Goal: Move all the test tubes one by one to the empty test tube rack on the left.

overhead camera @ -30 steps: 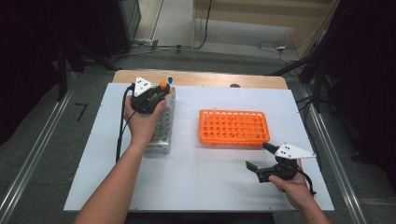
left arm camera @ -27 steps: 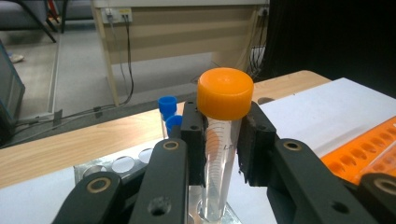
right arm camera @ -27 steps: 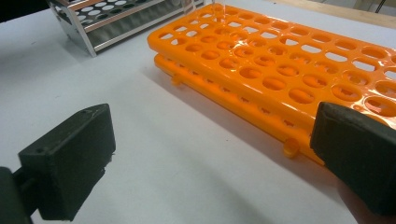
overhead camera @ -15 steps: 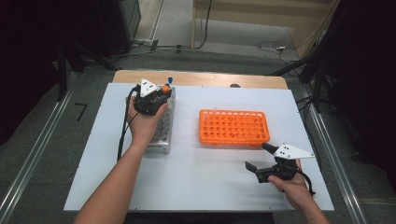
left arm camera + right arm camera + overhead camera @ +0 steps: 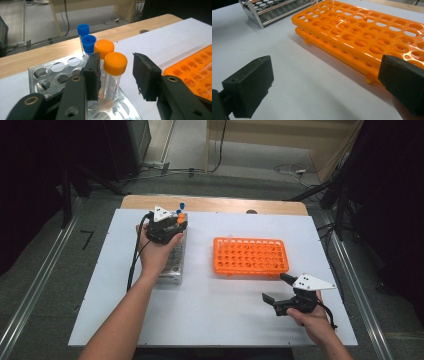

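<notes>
Left claw (image 5: 117,75): jaws just opened, now parted around nearest orange-capped tube (image 5: 113,72), pads clear of it. Tube upright in metal rack (image 5: 50,75), second orange-capped tube (image 5: 103,48) and two blue-capped tubes (image 5: 86,41) just behind. Right claw (image 5: 324,87): wide open, empty, low over white counter (image 5: 299,82), just beside orange rack (image 5: 362,32).

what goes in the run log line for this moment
left tongs: just opened, astride orange-capped tube in metal rack, no pad contact | right tongs: open, empty, beside orange rack
</notes>
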`<state>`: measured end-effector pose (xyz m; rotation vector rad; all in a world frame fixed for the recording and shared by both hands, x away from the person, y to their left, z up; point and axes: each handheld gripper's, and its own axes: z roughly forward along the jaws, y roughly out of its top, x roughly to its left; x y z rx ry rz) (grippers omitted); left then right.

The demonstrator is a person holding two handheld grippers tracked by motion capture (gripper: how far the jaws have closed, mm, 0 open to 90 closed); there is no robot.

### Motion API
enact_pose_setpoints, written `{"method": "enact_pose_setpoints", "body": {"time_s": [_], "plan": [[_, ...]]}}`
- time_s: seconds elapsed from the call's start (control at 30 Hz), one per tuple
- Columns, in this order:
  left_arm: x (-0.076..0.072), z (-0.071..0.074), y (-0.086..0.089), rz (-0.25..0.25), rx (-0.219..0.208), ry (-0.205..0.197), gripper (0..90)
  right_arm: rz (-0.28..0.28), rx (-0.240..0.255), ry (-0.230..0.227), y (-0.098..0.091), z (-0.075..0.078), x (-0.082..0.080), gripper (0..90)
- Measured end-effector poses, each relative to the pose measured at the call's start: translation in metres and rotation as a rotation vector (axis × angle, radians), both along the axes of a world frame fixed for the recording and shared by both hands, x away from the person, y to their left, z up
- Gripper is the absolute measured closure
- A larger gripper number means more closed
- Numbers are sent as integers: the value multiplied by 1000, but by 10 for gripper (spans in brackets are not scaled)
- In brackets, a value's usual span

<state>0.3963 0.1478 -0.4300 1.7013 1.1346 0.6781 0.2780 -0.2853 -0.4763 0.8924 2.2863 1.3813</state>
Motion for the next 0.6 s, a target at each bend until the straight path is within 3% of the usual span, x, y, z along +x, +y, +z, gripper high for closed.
{"method": "enact_pose_setpoints", "body": {"time_s": [0.13, 0.33, 0.6], "plan": [[-4, 6, 4, -14, -70, -2, 380, -1, 5, -1, 1, 0, 0, 0], [-20, 15, 1, -84, -122, -14, 101, -15, 18, -16, 3, 4, 1, 0], [-53, 18, 0, -201, -173, -36, 0, -35, 47, -26, 11, 11, 6, 18]]}}
